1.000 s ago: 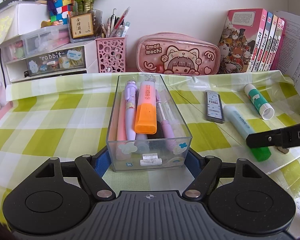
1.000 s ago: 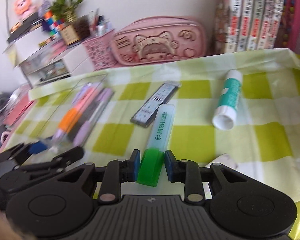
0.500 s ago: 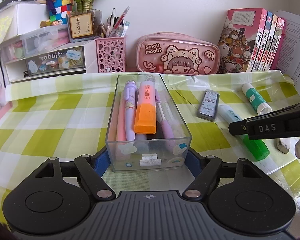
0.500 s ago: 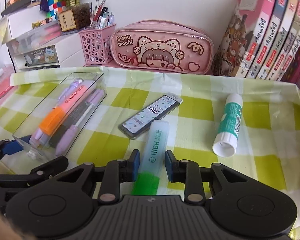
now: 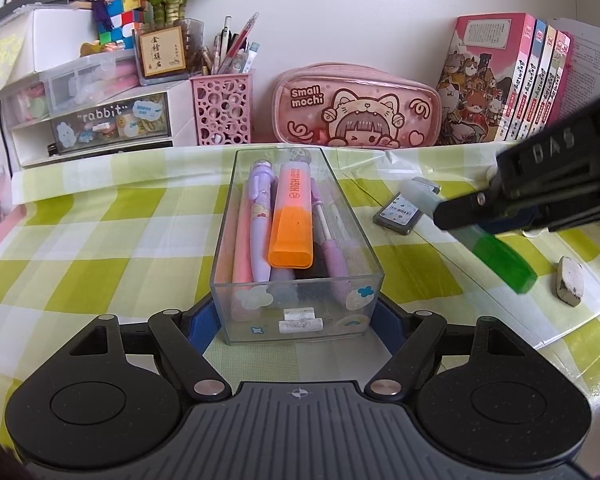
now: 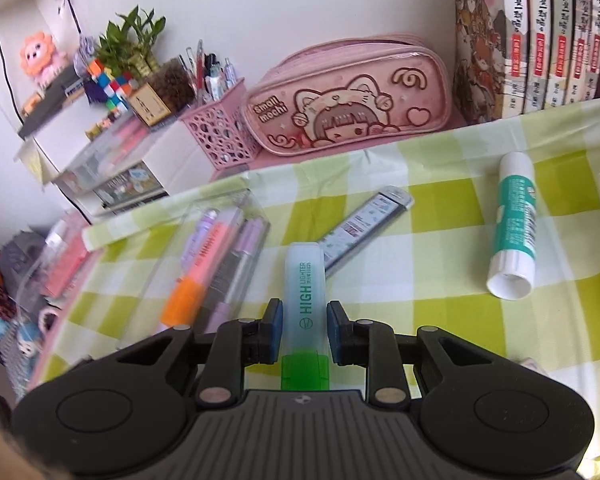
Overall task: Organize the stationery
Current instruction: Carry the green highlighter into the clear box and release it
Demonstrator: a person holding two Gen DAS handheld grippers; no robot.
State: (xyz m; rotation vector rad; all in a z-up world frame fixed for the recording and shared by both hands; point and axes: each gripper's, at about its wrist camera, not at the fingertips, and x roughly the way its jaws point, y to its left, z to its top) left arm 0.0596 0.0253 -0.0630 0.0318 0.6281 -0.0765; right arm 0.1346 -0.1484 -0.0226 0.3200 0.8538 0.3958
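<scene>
The right gripper (image 6: 302,330) has lifted the clamped highlighter (image 6: 305,280); swinging toward ten o'clock, it may strike the box (image 5: 296,300), which the left gripper (image 5: 296,322) straddles, jaws just eased.

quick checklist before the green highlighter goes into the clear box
1. Right gripper clamped on green highlighter: ok.
2. Highlighter lifted off the checked tablecloth: ok.
3. Left gripper bracing the clear box: cannot tell; its jaws have just been opening and the pads flank the box's near end.
4. Room in the box beside the orange highlighter: cannot tell, it looks crowded.
5. Path to the box clear: ok.
</scene>
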